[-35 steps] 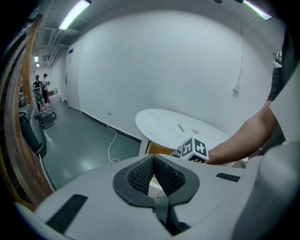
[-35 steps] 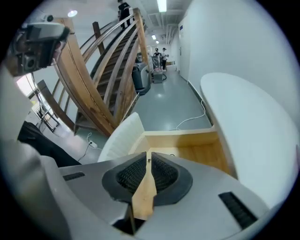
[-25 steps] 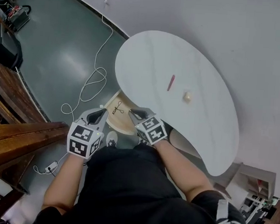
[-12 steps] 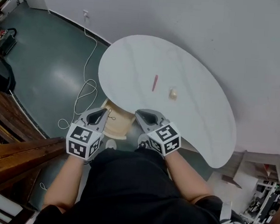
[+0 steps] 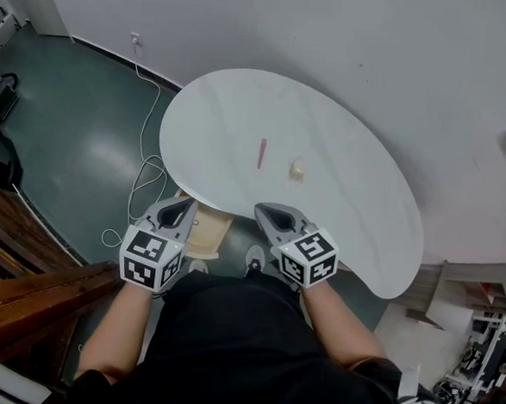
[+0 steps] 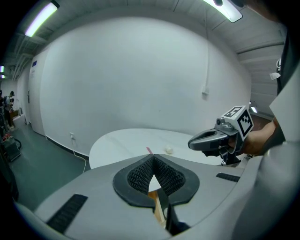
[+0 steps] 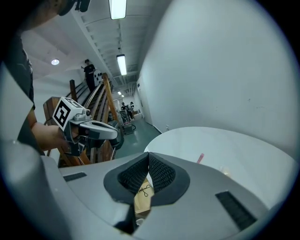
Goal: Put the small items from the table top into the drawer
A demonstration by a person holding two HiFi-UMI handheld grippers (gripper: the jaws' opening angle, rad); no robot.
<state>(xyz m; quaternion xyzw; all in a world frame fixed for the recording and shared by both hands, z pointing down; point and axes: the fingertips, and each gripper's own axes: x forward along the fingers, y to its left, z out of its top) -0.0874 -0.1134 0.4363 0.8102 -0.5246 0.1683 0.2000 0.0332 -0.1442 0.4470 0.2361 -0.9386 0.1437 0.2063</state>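
Two small items remain on the table top (image 5: 356,204): a slim red stick (image 5: 262,152) and, near it to the right, a small pale lump (image 5: 297,169). Both lie toward the middle of the white top, apart from each other and well clear of either gripper. The wooden drawer (image 5: 206,233) stands open below the near edge. The right gripper view shows a small black wiry item (image 7: 145,189) lying on its floor.

Right gripper (image 5: 263,210): a second ago it was over the open drawer. It is now raised to the table's near edge and points toward the two items. Its jaws have just been closing and now meet, with nothing between them.

Left gripper (image 5: 186,204): also raised, above the drawer's left side. Jaws together, empty.

Assessment: one deposit appears complete, so the task is partly done. The next step is probably a reach for the stick or the lump. The jaws must be reopened before either item can be taken.
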